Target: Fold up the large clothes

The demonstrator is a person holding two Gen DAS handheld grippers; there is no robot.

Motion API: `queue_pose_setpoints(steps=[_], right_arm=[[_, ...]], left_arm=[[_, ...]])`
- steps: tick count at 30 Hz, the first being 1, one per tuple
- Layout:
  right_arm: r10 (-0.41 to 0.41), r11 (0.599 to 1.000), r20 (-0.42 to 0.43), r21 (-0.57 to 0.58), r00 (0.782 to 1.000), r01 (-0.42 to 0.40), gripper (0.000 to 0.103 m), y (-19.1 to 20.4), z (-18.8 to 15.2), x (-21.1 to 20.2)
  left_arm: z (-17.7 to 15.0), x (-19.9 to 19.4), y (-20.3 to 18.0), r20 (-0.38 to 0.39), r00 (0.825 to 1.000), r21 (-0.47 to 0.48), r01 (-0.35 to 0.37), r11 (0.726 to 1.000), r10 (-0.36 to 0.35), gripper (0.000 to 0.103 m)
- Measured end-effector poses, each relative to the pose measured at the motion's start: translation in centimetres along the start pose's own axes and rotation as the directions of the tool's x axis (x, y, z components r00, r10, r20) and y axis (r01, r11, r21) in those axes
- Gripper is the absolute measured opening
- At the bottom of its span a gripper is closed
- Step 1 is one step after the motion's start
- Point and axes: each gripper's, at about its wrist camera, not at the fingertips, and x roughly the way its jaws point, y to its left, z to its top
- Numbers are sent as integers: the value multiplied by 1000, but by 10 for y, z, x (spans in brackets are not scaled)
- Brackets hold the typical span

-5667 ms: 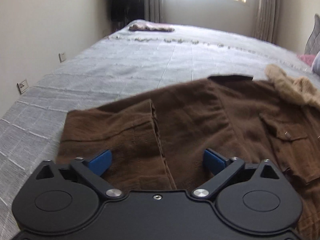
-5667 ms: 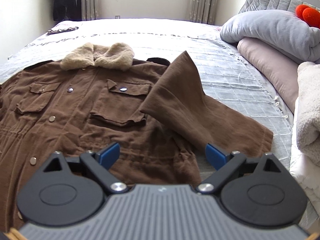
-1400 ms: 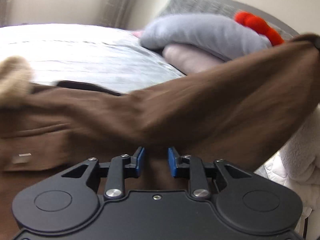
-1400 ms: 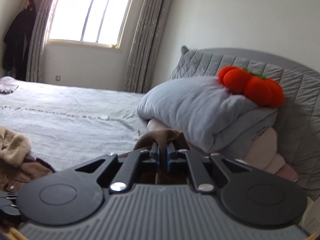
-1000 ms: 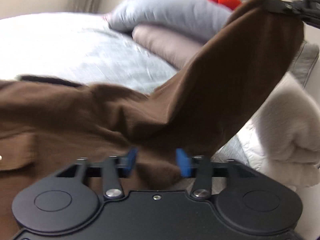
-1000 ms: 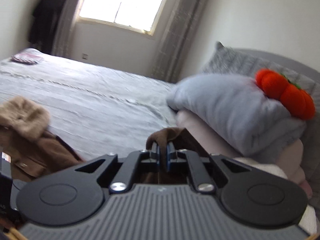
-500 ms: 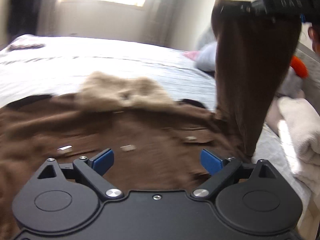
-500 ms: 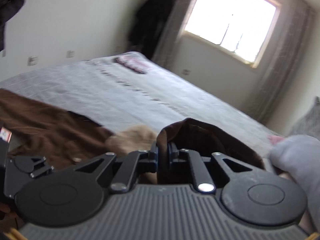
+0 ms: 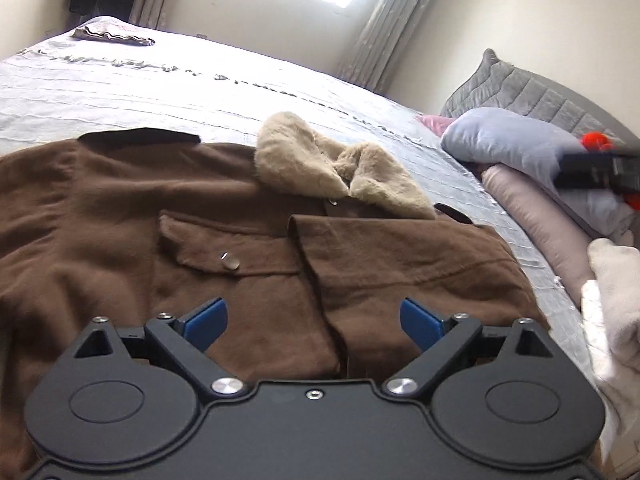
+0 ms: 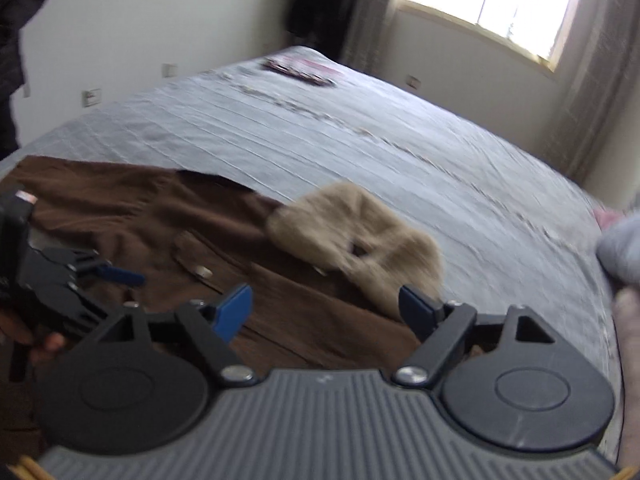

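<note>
A brown jacket (image 9: 120,216) with a beige fur collar (image 9: 336,168) lies flat on the grey bed (image 9: 160,92). Its right sleeve (image 9: 404,264) lies folded across the chest. My left gripper (image 9: 314,318) is open and empty, low over the jacket's front. My right gripper (image 10: 326,306) is open and empty above the folded sleeve (image 10: 320,320), near the collar (image 10: 360,240). The jacket (image 10: 120,200) also shows in the right wrist view, where the left gripper's fingers (image 10: 120,276) appear at the far left.
Pillows and a grey quilt (image 9: 516,148) with an orange plush toy (image 9: 598,140) are stacked at the headboard on the right. A white fleece blanket (image 9: 612,300) lies at the right bed edge. A small folded cloth (image 9: 112,36) lies far back. A person (image 10: 20,20) stands at the left wall.
My right gripper has opened and let go of the sleeve, which now lies folded across the jacket's chest. The left gripper stays open and has dropped closer over the jacket.
</note>
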Motion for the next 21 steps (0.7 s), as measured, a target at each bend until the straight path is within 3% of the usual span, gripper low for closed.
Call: queue_pose_setpoints(steps=[2, 5, 7, 8, 10, 11, 13, 14, 15, 17, 18, 21], right_arm=[[-41, 997, -37, 70, 999, 43, 81, -28, -24, 7], [-98, 980, -81, 167, 992, 111, 81, -68, -62, 12], [-126, 964, -102, 220, 987, 146, 81, -91, -86, 12], [-136, 957, -110, 244, 985, 159, 81, -100, -97, 11], [-154, 940, -115, 289, 981, 181, 81, -116, -116, 10], [-159, 932, -116, 309, 980, 188, 79, -123, -124, 11], [-165, 921, -112, 337, 980, 194, 66, -132, -138, 13], [-164, 919, -108, 344, 981, 191, 54, -133, -141, 16], [-162, 915, -108, 355, 981, 190, 50, -134, -143, 20], [-157, 905, -109, 381, 982, 187, 50, -134, -148, 31], [-151, 902, -109, 392, 983, 182, 49, -131, -148, 36], [-111, 911, -112, 386, 987, 147, 46, -119, -151, 56]], left_arm=[[8, 20, -5, 6, 1000, 5, 4, 1000, -4, 91], [17, 53, -11, -5, 1000, 4, 0, 1000, 0, 72], [19, 76, -12, -46, 999, 1, -15, 1000, 15, 46], [18, 84, -12, -63, 997, 4, -42, 999, 42, 38], [17, 86, -18, -40, 994, 34, -97, 995, 98, 10], [18, 80, -22, -10, 994, 49, -105, 993, 105, 9], [22, 58, -29, 79, 990, 53, -119, 991, 115, 3], [25, 47, -31, 125, 983, 35, -140, 990, 135, 3], [28, 37, -32, 166, 971, 15, -176, 984, 171, 3], [32, 27, -37, 246, 929, 41, -296, 954, 278, 6], [34, 26, -37, 252, 918, 62, -331, 942, 306, 6], [36, 26, -33, 177, 951, 71, -268, 961, 253, 8]])
